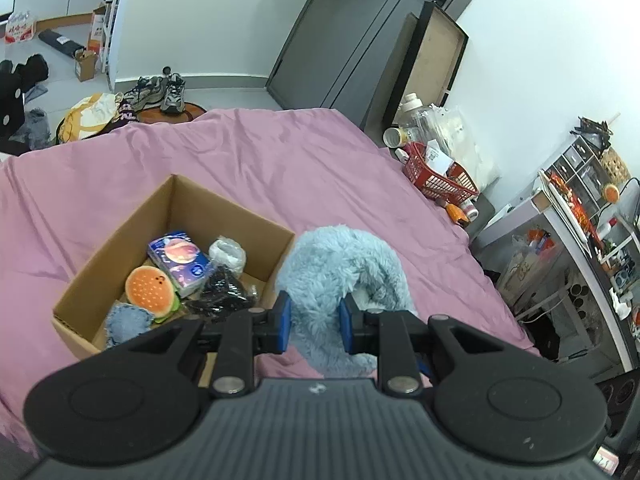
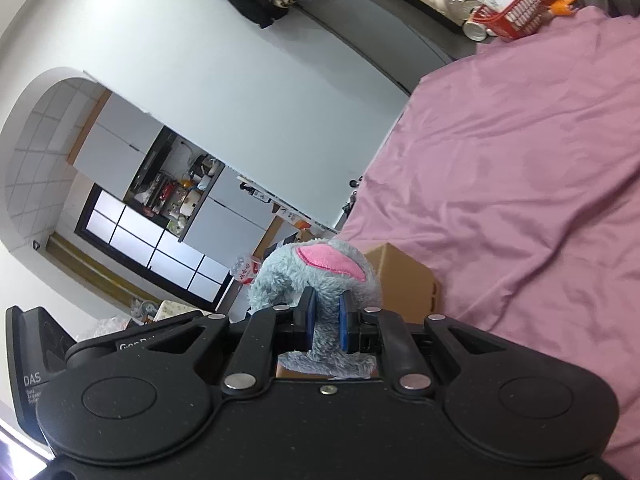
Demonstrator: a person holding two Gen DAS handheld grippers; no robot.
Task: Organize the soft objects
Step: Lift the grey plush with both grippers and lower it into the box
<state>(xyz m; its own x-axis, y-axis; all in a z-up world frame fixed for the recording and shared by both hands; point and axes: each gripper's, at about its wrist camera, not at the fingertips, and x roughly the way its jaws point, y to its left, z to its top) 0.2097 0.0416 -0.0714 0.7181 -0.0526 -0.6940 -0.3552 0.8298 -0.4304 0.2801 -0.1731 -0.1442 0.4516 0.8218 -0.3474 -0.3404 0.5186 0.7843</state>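
Two grippers hold one pale blue plush toy [image 1: 340,272] above a bed covered in a pink sheet [image 1: 280,168]. The left gripper [image 1: 315,322] has its blue-padded fingers [image 1: 283,320] clamped on a fluffy fold of the toy, whose bulk curves up and away from the camera, just beside the right wall of one open cardboard box [image 1: 120,248]. In the right wrist view, the right gripper [image 2: 325,320] pinches a narrower strip of the same toy [image 2: 320,276], its fingers [image 2: 309,316] pressed close on the fur; the toy's long axis runs away from the camera, ending in a rounded part with one pink patch facing up.

Inside the box lie one burger-shaped plush [image 1: 151,290], one printed tissue pack [image 1: 180,262], one denim-blue piece [image 1: 128,322], one black bundle [image 1: 222,294] and one pale grey roll [image 1: 227,252].

Beyond the bed: one red basket [image 1: 436,176], a pair of sneakers [image 1: 160,90], a grey door [image 1: 340,32] and white walls.
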